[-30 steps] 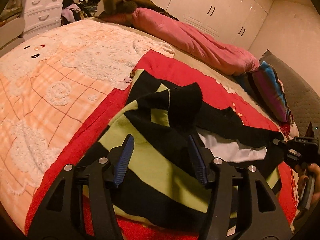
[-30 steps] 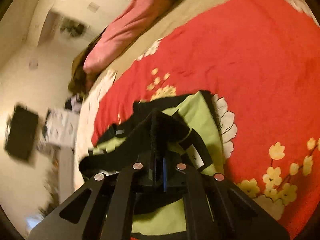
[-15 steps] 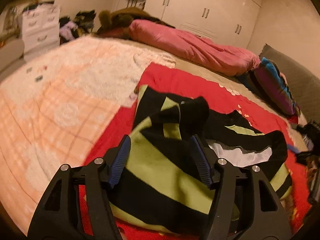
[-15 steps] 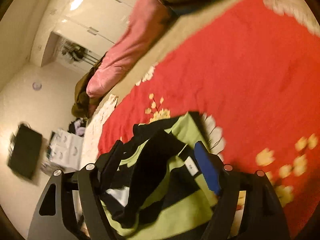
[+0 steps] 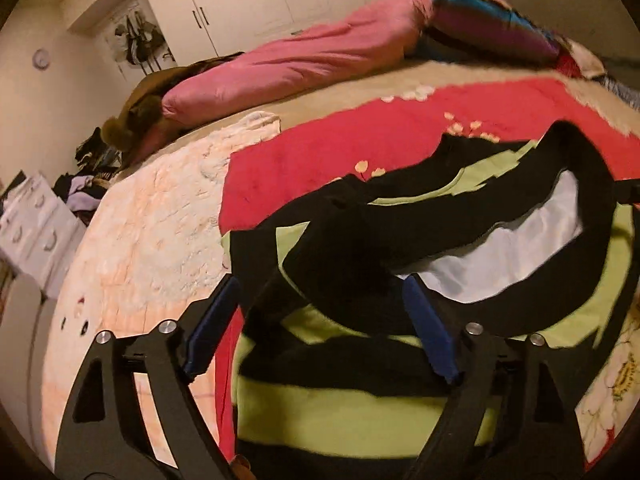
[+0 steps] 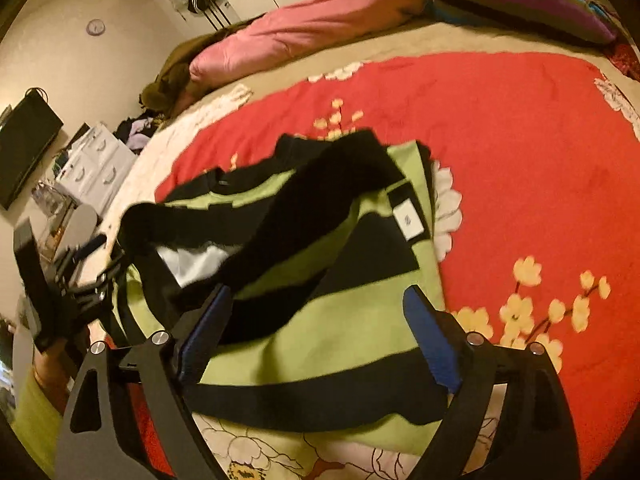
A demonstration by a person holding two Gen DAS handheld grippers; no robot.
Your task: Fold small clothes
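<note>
The sweater [image 6: 320, 280], striped green and black, lies crumpled on the red blanket [image 6: 520, 140] at frame centre. The left gripper [image 5: 320, 320] and the right gripper [image 6: 316, 328] hover over it, jaws opening wide, pressing nothing.

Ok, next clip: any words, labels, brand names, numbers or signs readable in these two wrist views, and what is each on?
No text can be read in either view.
Small white sewn-in tag on the green-and-black striped garment: carries a dark mark, too blurred to read.
Round wall clock: face too small to read.
White plastic drawer unit: no lettering visible.
</note>
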